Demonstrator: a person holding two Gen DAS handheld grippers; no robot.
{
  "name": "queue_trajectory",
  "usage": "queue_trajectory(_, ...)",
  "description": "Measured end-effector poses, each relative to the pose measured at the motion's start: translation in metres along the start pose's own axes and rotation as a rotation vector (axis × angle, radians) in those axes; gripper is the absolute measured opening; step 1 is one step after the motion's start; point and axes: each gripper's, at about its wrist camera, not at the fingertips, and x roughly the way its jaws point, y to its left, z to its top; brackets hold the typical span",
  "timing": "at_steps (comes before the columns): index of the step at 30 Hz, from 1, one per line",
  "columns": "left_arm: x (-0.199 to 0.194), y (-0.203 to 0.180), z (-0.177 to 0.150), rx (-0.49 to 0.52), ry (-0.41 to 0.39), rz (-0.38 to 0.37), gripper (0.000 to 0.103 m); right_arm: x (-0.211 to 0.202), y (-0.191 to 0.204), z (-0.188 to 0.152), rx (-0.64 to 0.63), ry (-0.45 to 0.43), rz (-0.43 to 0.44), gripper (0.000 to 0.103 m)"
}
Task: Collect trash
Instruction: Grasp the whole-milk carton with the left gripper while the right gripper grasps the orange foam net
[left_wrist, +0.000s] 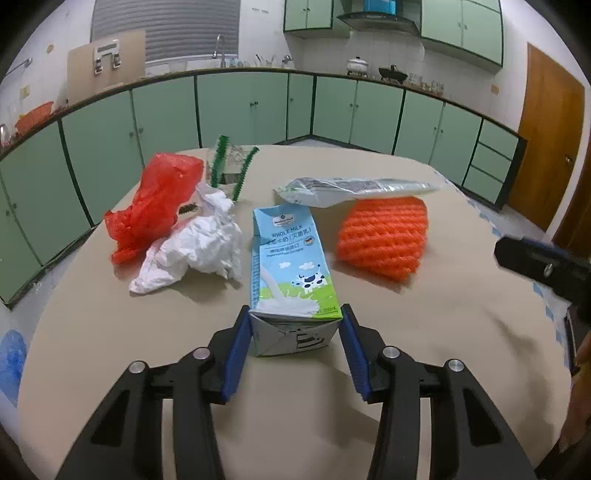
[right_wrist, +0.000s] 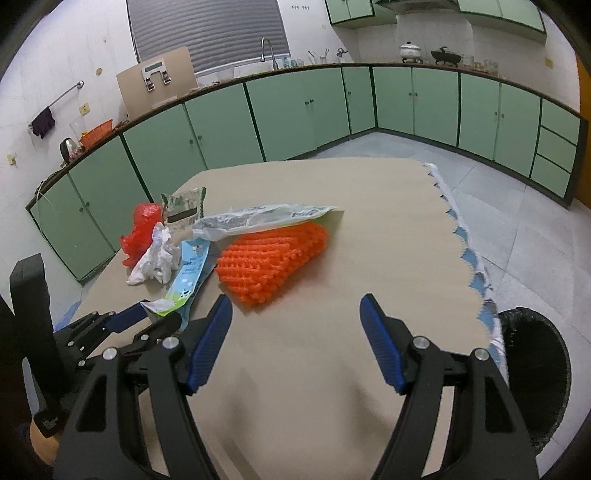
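A blue whole-milk carton lies on the beige table. My left gripper is around its near end, the left pad touching it and the right pad a little off it. Beside it lie crumpled white paper, a red plastic bag, an orange foam net and a clear plastic wrapper. My right gripper is open and empty over bare table, just short of the orange net. The carton and left gripper show at its left.
A green-edged clear packet lies at the table's far edge. A black-lined trash bin stands on the floor beyond the table's right edge. Green kitchen cabinets line the walls behind. A scalloped blue-white cloth edge trims the table's right side.
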Motion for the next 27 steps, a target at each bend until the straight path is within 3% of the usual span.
queue_trajectory(10, -0.031, 0.013, -0.003, -0.054, -0.108, -0.05, 0.046, 0.02, 0.013, -0.001, -0.009, 0.034, -0.001, 0.07)
queue_trajectory(16, -0.063, 0.012, -0.004, 0.008, -0.19, -0.049, 0.046, 0.034, 0.022, 0.001, -0.01, 0.048, -0.01, 0.07)
queue_trajectory(22, -0.068, 0.02, -0.008, 0.001, -0.204, -0.059, 0.046, 0.06, 0.025, 0.004, 0.006, 0.074, -0.026, 0.068)
queue_trajectory(27, -0.061, 0.032, 0.0, -0.029, -0.213, -0.053, 0.046, 0.071, 0.024, 0.003, 0.011, 0.094, -0.023, 0.059)
